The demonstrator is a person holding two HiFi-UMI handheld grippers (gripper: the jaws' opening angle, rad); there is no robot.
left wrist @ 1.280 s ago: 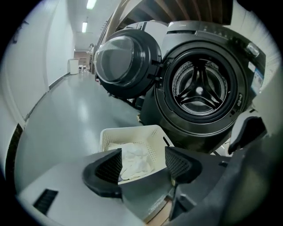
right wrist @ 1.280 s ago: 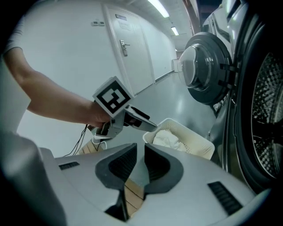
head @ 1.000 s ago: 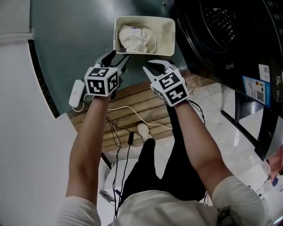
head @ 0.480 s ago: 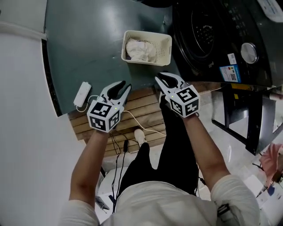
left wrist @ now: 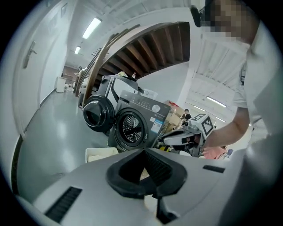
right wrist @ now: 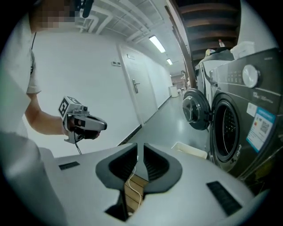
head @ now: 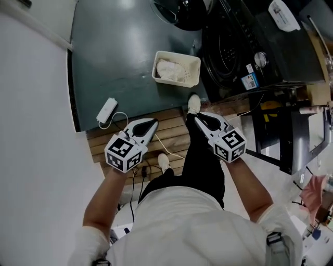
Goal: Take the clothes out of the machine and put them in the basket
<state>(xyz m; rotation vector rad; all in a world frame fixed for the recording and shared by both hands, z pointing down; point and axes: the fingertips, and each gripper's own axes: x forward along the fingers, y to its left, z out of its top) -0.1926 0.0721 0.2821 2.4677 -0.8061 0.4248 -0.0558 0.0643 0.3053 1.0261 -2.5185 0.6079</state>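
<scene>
The white basket stands on the dark floor with pale clothes in it, beside the dark washing machine, whose round door hangs open. The drum looks dark, and I see no clothes in it. My left gripper is held high over the wooden slats, well short of the basket. Its jaws have just been closing and stand shut with nothing between them. My right gripper hovers beside it, also empty, its pads together but for a thin slit.
A white power strip with a cable lies at the floor's left edge, by the white wall. The person's shoes stand between the grippers and the basket. A metal rack and clutter stand at the right.
Both grippers have risen and drawn back from the basket toward the body. The left jaws have closed on nothing. The basket now looks smaller and farther away.
</scene>
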